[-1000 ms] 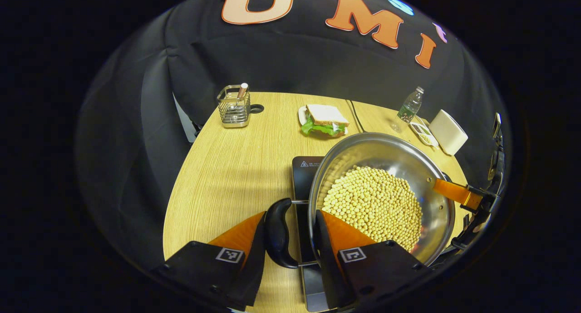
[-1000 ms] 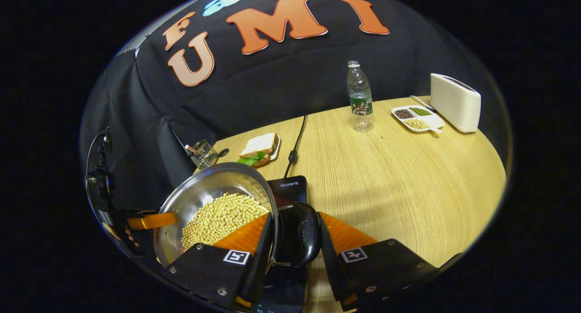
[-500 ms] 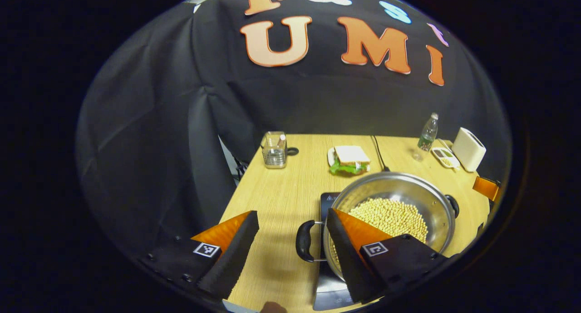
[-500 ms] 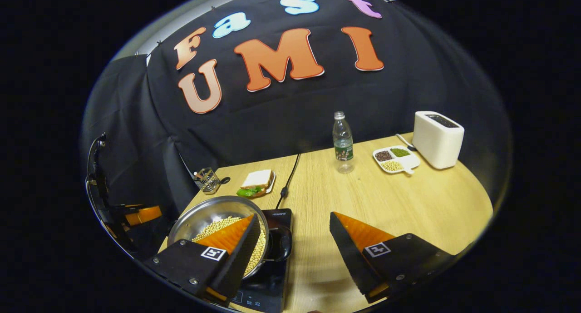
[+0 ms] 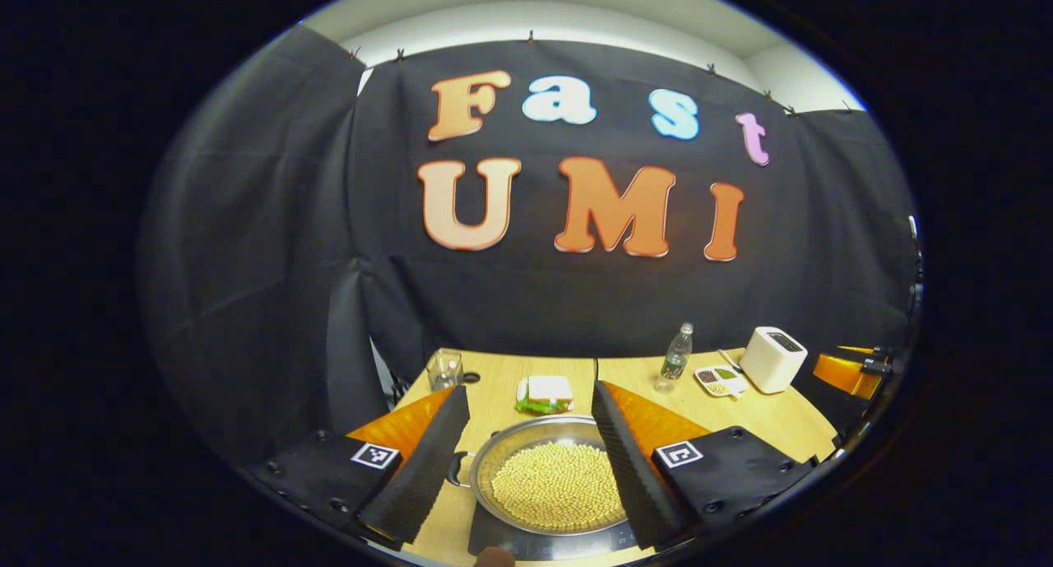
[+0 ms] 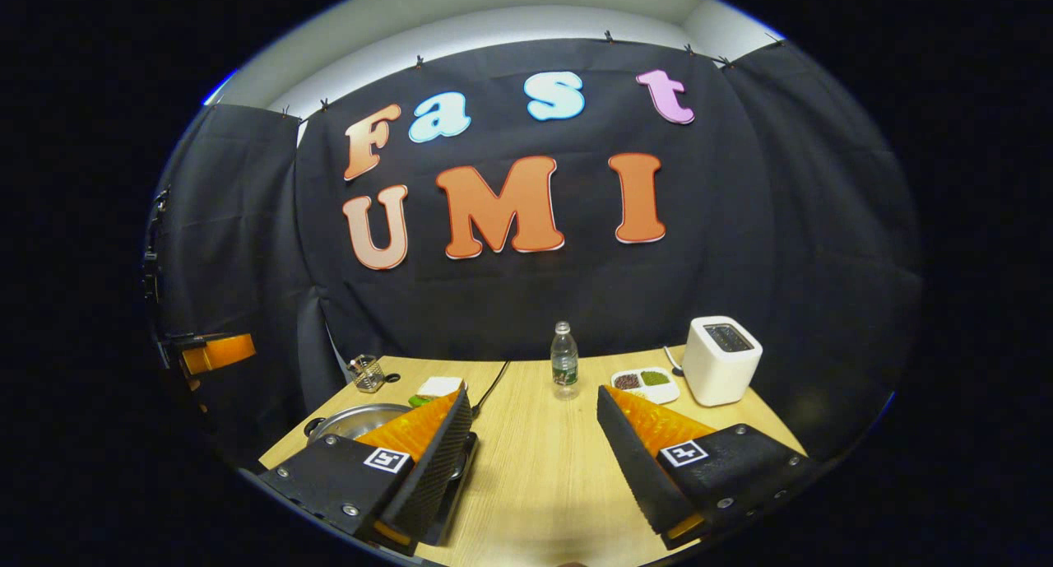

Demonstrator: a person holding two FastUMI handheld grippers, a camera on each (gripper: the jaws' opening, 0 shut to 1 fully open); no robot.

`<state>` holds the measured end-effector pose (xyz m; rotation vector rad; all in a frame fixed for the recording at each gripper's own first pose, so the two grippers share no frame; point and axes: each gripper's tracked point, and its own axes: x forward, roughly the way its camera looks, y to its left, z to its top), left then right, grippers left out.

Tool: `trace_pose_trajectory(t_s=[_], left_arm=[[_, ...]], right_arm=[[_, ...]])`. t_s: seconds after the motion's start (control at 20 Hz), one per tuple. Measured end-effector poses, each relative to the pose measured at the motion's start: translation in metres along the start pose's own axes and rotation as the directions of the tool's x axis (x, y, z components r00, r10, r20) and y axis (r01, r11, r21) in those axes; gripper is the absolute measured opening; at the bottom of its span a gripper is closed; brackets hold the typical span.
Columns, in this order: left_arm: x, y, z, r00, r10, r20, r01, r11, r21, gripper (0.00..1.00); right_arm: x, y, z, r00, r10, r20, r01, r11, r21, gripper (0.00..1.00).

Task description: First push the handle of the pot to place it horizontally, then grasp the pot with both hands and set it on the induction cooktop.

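A steel pot (image 5: 503, 452) filled with soybeans sits on the black induction cooktop (image 5: 494, 542) near the table's front edge, its dark side handle (image 5: 455, 468) pointing left. My left gripper (image 5: 528, 390) hovers open above and behind the pot, touching nothing. In the right gripper view the pot (image 6: 354, 420) lies low at the left, partly hidden behind one finger, with a strip of the cooktop (image 6: 461, 481) beside it. My right gripper (image 6: 533, 392) is open over bare table, holding nothing. Each gripper appears at the edge of the other's view: right (image 5: 847, 374), left (image 6: 214, 353).
On the wooden table (image 6: 535, 468) behind the pot stand a sandwich plate (image 5: 545, 392), a utensil holder (image 5: 444, 369), a water bottle (image 6: 564, 369), a divided tray of beans (image 6: 646, 383) and a white toaster (image 6: 722, 372). A black cable (image 6: 492, 386) runs back from the cooktop.
Both grippers were shut on the pot's side handles a second ago. They opened, let go, and rose up and back; the pot stays on the cooktop.
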<state>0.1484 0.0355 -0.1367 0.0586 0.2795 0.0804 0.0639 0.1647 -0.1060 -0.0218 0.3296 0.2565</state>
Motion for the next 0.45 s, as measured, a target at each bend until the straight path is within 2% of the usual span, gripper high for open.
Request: trace_pose_trajectory(t_s=[0.2,0.45], left_arm=[[-0.042,-0.017,0.051,0.991,0.037,0.129,-0.04,0.999,0.016,0.97],[-0.08,-0.046,0.069,0.985,-0.001,0.173,0.013,0.998,-0.065,0.96]], right_arm=[[-0.038,-0.038,0.049,0.993,-0.047,0.107,0.052,0.998,-0.041,0.95],[-0.082,-0.065,0.093,0.971,-0.065,0.228,0.067,0.998,-0.002,0.95]])
